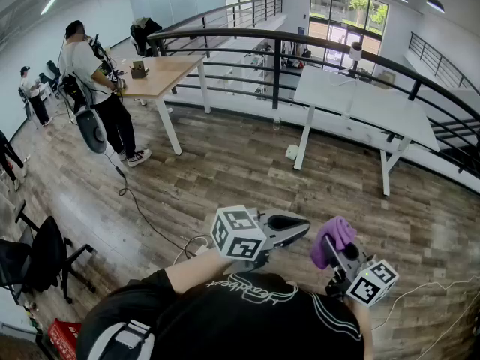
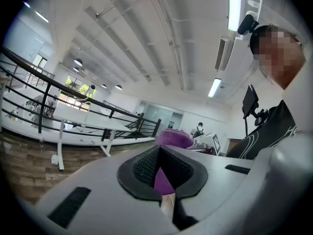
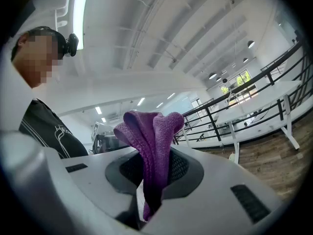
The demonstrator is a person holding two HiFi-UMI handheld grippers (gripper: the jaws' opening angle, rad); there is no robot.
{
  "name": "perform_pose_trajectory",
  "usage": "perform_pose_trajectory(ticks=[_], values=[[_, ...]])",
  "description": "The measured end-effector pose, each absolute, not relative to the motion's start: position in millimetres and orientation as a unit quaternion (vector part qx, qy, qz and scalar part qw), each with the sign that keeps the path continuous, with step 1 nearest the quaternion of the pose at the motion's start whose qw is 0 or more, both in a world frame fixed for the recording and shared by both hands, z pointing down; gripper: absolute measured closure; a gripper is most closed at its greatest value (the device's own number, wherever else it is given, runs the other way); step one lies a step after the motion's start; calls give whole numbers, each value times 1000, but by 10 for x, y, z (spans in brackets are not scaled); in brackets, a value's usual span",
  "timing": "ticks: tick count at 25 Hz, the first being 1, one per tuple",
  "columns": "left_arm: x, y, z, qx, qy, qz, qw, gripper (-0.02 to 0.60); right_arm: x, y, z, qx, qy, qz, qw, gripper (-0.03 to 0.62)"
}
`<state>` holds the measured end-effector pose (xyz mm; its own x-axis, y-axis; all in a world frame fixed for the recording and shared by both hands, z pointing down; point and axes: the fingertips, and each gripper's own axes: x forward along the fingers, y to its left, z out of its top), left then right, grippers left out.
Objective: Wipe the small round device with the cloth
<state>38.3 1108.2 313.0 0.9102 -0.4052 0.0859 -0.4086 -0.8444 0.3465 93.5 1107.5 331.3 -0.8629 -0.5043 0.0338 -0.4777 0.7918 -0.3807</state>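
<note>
Wood-plank floor [image 1: 225, 163] lies open between the curved black railing [image 1: 277, 47] and the two grippers, which are held level above it. A white table [image 1: 360, 100] stands just beside the railing. A wooden table [image 1: 161, 73] stands further left along the railing, with a person [image 1: 97, 88] at its end. A black chair [image 1: 45, 253] sits well apart from the railing, at the floor's left edge. A cable [image 1: 142, 208] trails over the planks, away from the railing toward the grippers.

Left gripper [image 1: 304, 226]: jaws closed together, nothing between them. Right gripper [image 1: 335, 252]: jaws clamped on the purple cloth [image 1: 335, 233]. The cloth bunches above the jaw tips, near the left gripper's tip and well apart from the railing.
</note>
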Motion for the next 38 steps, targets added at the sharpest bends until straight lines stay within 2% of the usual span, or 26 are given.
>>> perform_pose_trajectory(ticks=[14, 23, 31, 38], values=[[488, 11140, 3003, 965, -201, 8, 170, 574, 1027, 11091, 3138, -281, 944, -167, 41, 536], [465, 10710, 3114, 963, -207, 17, 174, 574, 1029, 10660, 3261, -275, 943, -181, 51, 536], [256, 9579, 3320, 959, -207, 14, 194, 574, 846, 9517, 3430, -281, 939, -192, 44, 536], [-133, 7855, 3435, 956, -203, 18, 213, 574, 494, 7890, 3610, -298, 927, -224, 37, 536]])
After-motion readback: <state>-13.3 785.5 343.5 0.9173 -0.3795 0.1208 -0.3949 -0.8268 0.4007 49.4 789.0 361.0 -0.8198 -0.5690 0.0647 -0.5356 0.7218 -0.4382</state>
